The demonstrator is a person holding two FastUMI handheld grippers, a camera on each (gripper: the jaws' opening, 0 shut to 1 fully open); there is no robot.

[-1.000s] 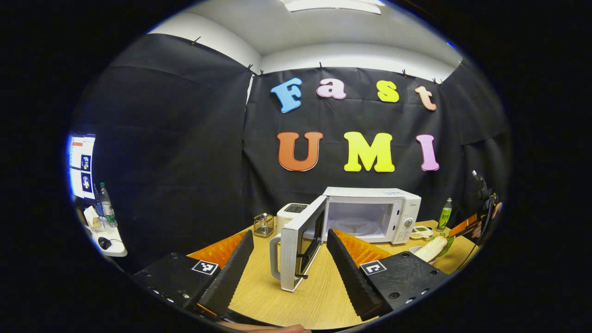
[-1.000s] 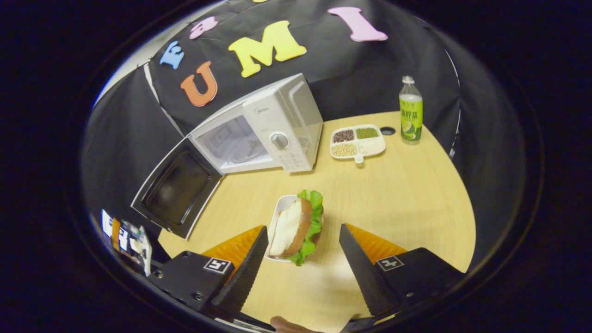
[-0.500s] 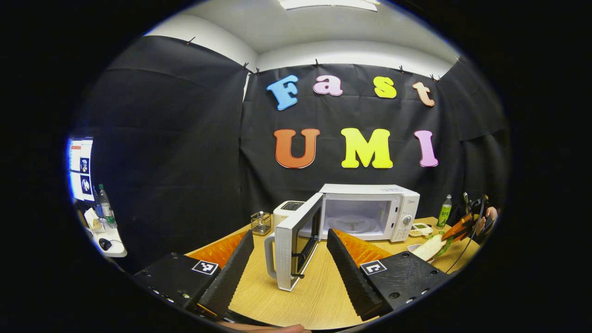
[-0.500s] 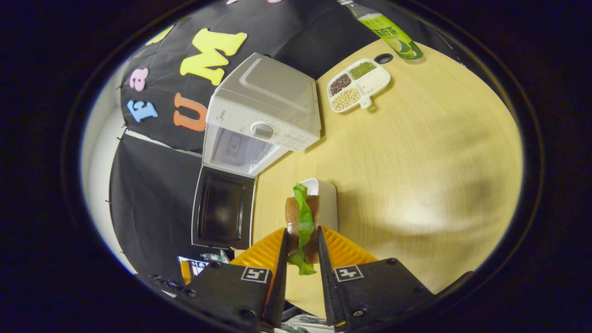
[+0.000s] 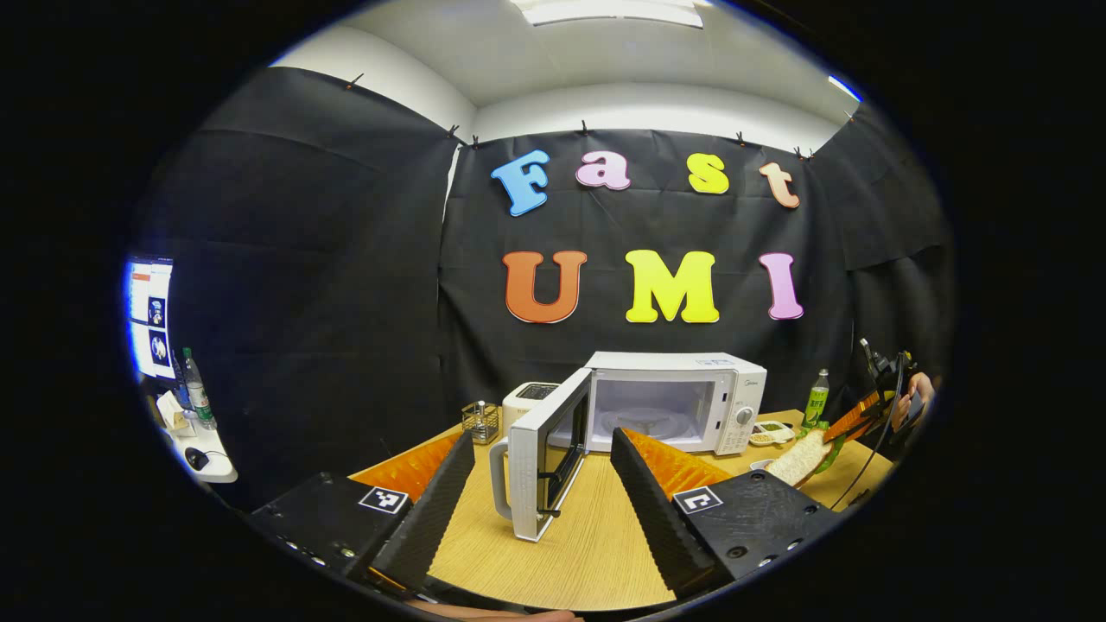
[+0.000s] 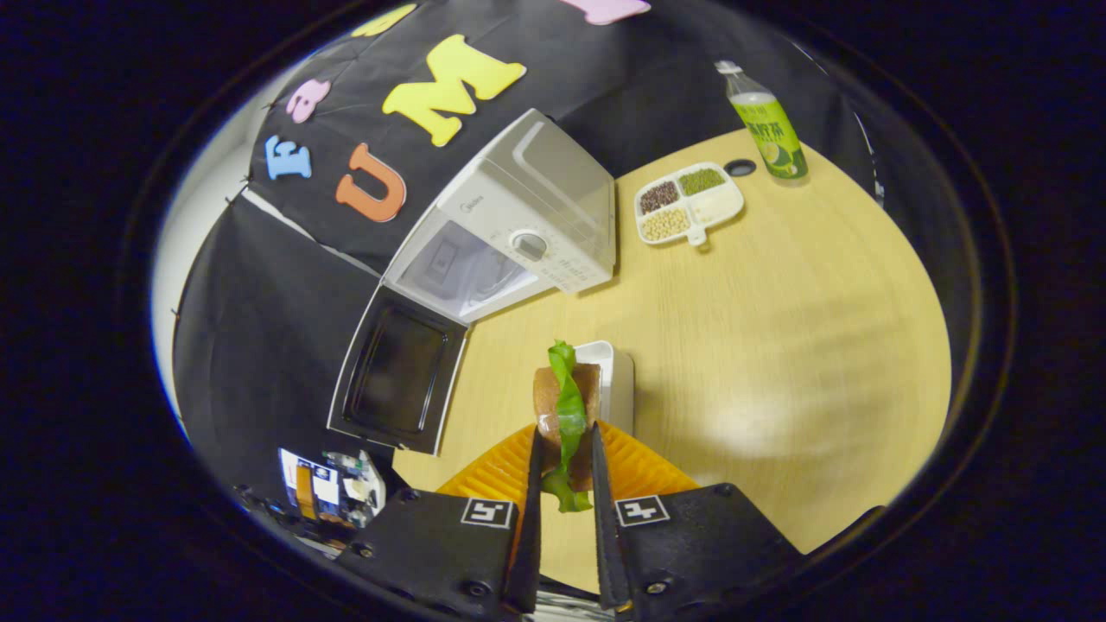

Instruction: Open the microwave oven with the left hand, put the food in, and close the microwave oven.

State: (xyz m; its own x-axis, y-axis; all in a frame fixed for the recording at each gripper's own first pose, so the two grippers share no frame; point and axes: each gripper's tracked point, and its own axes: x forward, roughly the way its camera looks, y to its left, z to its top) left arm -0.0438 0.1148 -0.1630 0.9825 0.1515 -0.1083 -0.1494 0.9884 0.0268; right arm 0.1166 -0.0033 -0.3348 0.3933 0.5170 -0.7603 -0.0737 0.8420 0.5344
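The white microwave (image 5: 670, 399) stands on the wooden table with its door (image 5: 537, 462) swung wide open toward me; the cavity shows a glass turntable. My left gripper (image 5: 542, 439) is open, its fingers either side of the door's edge but short of it, holding nothing. In the right gripper view, my right gripper (image 6: 565, 432) is shut on a sandwich (image 6: 566, 396) of bread and lettuce, held just in front of a small white dish (image 6: 612, 380). The microwave (image 6: 531, 229) and its open door (image 6: 393, 371) lie ahead and to the left. The held sandwich (image 5: 799, 456) also appears at the far right of the left gripper view.
A divided tray of beans (image 6: 689, 203) and a green bottle (image 6: 769, 121) stand beyond the dish on the table (image 6: 804, 328). Left of the microwave are a white toaster (image 5: 525, 397) and a wire holder (image 5: 480, 421). A side desk (image 5: 203, 449) with a bottle sits far left.
My right gripper went from open around the sandwich to shut on it, and has turned and raised it slightly. The left gripper has backed off a little from the open door.
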